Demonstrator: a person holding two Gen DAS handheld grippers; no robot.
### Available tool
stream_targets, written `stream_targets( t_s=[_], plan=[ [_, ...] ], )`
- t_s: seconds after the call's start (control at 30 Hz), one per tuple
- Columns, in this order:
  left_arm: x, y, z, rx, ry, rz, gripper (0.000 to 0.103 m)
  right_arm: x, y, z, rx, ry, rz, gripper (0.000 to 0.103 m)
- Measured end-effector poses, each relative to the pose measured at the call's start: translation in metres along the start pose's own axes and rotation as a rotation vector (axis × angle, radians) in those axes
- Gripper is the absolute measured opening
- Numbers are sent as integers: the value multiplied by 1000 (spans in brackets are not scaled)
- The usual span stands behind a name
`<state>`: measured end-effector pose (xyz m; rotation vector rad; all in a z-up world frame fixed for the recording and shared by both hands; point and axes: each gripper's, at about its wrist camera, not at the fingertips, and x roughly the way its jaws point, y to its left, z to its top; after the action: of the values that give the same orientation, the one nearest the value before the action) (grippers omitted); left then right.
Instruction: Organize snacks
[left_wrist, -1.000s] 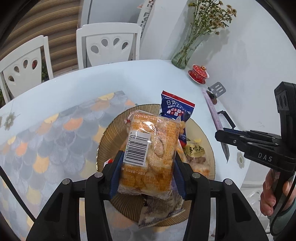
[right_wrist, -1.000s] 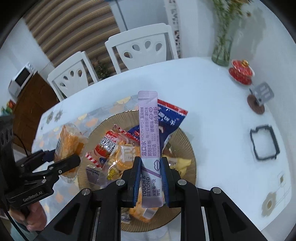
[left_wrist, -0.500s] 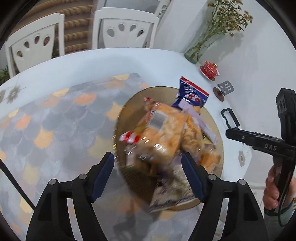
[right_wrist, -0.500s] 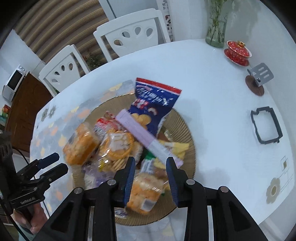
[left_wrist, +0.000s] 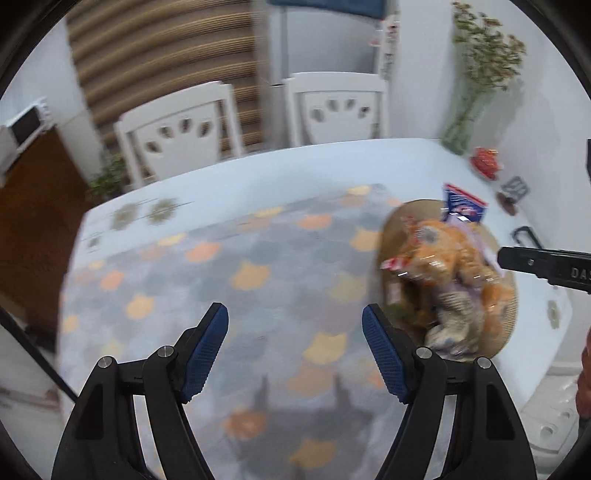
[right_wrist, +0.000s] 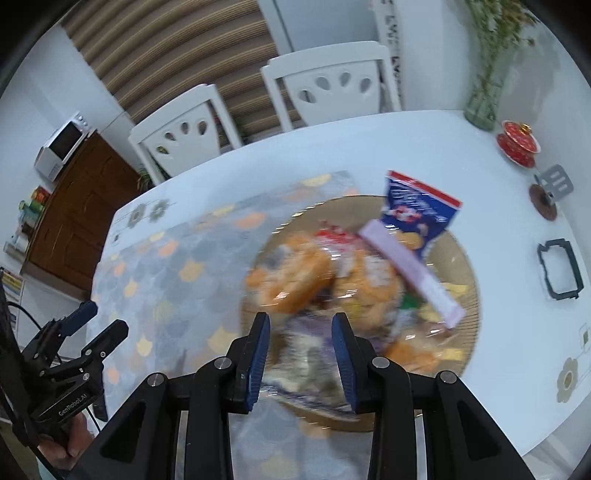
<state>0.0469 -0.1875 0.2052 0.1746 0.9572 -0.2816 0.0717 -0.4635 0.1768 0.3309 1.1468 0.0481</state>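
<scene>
We see the snacks heaped on the round tan woven plate (right_wrist: 466, 266) on the white table (right_wrist: 369, 147): a blue biscuit bag (right_wrist: 413, 210) at the plate's far edge, a pale purple sachet (right_wrist: 410, 273) lying slantwise just inside it, and orange cracker packs (right_wrist: 295, 275) toward the plate's left. Our left gripper (left_wrist: 295, 347) is spread wide and empty over the scale-patterned grey and orange mat (left_wrist: 221, 280), left of the plate. Our right gripper (right_wrist: 300, 354) hangs over the plate's near edge, its blue pads parted and gripping nothing.

Snacks (right_wrist: 354, 280) on plate (right_wrist: 467, 266) (table (right_wrist: 369, 147))
</scene>
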Motion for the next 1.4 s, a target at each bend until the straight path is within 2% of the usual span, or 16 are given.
stream_targets(
  t_s=[0.07,0.17,0.27,0.4,0.5,0.63,0.73,0.93,1.07,1.1,1.2,1.4],
  plan=[
    [-10,16,-9,-48,4,27,74,7,15,-6,21,29,13,33],
    [-16,40,-22,-131,33,40,74,38,47,-23,33,159,8,33],
    [-16,58,-36,-151,59,83,74,59,79,-41,-14,216,-3,33],
    [-20,76,-54,-165,54,149,74,74,113,-62,-31,260,28,33],
    [-17,92,-67,-198,73,144,74,87,138,-80,-69,293,30,34],
    [-1,113,-90,-251,177,132,75,103,156,-102,-88,328,12,34],
    [5,121,-108,-275,203,128,75,112,165,-117,-83,353,4,35],
    [10,121,-130,-263,235,123,75,121,181,-135,-90,360,-22,35],
    [11,126,-131,-256,240,105,75,114,187,-133,-89,320,-41,36],
    [10,127,-131,-252,233,103,75,111,188,-131,-88,301,-48,37],
    [9,130,-130,-252,217,74,75,104,191,-128,-90,252,-73,51],
    [17,130,-135,-238,243,60,75,101,201,-132,-130,220,-96,51]
  ],
)
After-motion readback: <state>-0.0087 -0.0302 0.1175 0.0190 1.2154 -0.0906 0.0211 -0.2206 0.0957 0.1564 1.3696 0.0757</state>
